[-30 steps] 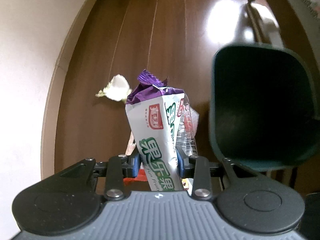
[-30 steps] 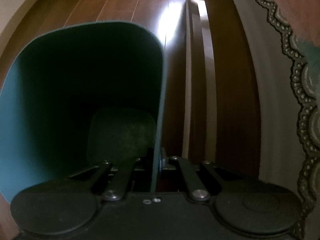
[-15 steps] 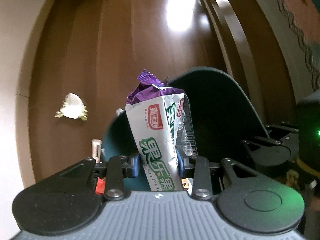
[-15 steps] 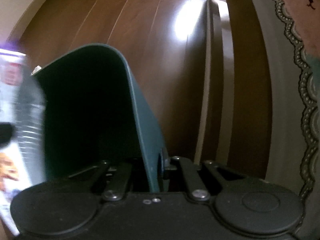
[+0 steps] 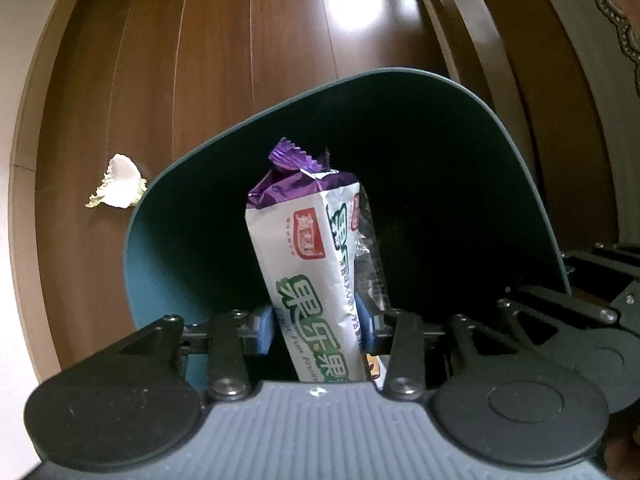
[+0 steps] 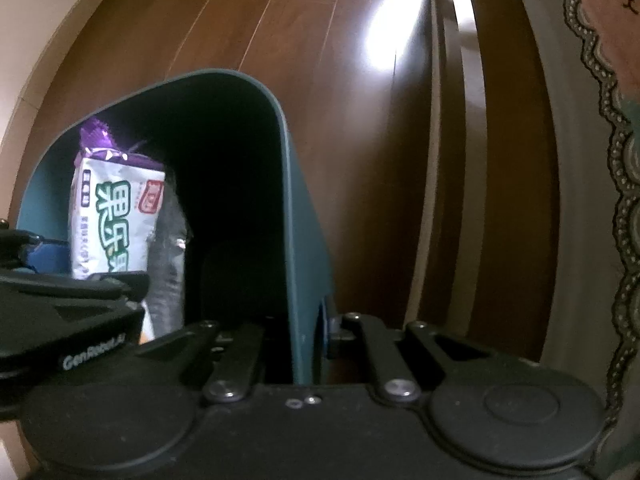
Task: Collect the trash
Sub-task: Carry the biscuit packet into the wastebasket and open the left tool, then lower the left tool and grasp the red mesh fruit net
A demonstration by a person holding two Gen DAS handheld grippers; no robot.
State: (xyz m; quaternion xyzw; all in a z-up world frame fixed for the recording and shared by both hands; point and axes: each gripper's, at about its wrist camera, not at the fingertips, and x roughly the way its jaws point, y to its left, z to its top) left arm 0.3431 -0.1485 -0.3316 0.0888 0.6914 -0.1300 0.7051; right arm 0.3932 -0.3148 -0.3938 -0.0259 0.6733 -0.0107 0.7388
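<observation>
A white-and-purple snack wrapper [image 5: 316, 280] is seen between the blue pads of the left gripper [image 5: 316, 326], whose jaws are opening, over the mouth of the dark green bin [image 5: 520, 184] at frame centre. The bin wall is clamped by the closed right gripper [image 6: 308, 340]. A crumpled white scrap [image 5: 118, 182] lies on the wooden floor [image 5: 240, 40], centre left.

Wrapper [image 5: 316, 264] sits between left gripper [image 5: 316, 322] fingers, its far end pointing into the bin [image 5: 500, 168] mouth. Right gripper [image 6: 308, 328] fingers straddle the bin's wall, one inside, one outside. Left gripper is left of the right gripper, over the bin opening. Paper scrap [image 5: 118, 188] lies on the floor [image 5: 240, 40] left of the bin, just beside its rim. Rug [image 6: 624, 80] at far right
</observation>
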